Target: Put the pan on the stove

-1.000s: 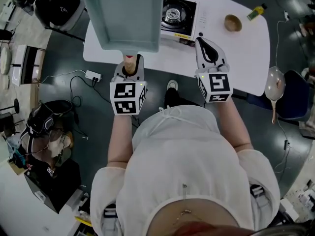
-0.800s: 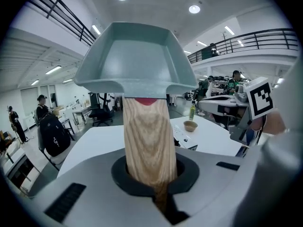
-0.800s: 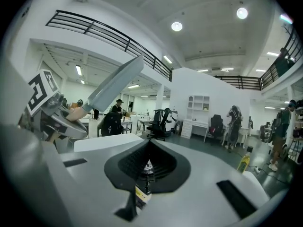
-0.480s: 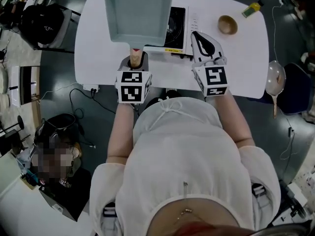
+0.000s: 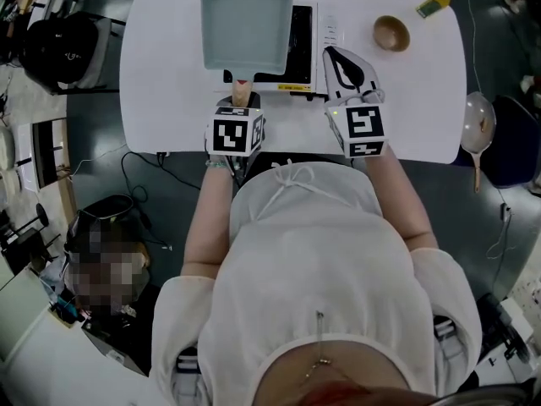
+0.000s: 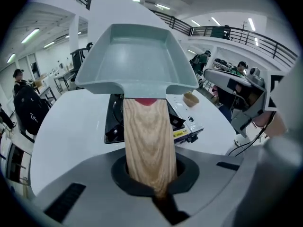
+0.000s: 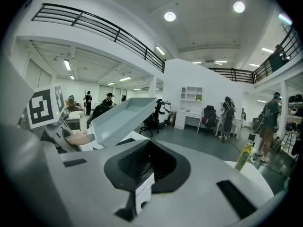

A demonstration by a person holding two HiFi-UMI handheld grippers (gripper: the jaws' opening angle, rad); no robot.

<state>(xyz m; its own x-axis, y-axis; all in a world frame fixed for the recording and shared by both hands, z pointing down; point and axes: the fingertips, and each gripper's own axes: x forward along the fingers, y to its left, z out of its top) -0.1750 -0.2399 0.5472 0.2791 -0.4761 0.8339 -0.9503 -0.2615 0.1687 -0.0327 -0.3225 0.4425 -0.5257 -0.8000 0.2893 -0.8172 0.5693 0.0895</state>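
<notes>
A square grey-blue pan [image 5: 247, 19] with a wooden handle [image 5: 240, 91] is held level above the white table [image 5: 161, 74]. It covers the left part of the portable gas stove [image 5: 302, 47]. My left gripper [image 5: 238, 101] is shut on the end of that handle. In the left gripper view the handle [image 6: 149, 141] runs from the jaws up to the pan [image 6: 137, 56], with the stove [image 6: 182, 126] below it. My right gripper [image 5: 336, 57] is shut and holds nothing, just right of the stove's front. The right gripper view shows the pan [image 7: 123, 119] to its left.
A wooden bowl [image 5: 392, 33] and a small yellow bottle [image 5: 432, 4] stand at the table's far right. A ladle [image 5: 476, 138] lies on a chair to the right. A person [image 5: 101, 252] sits on the floor at left, near a black bag [image 5: 59, 45].
Both grippers have moved forward over the table. The pan has come down and to the right, from over the table's left part to over the stove, and looks smaller.
</notes>
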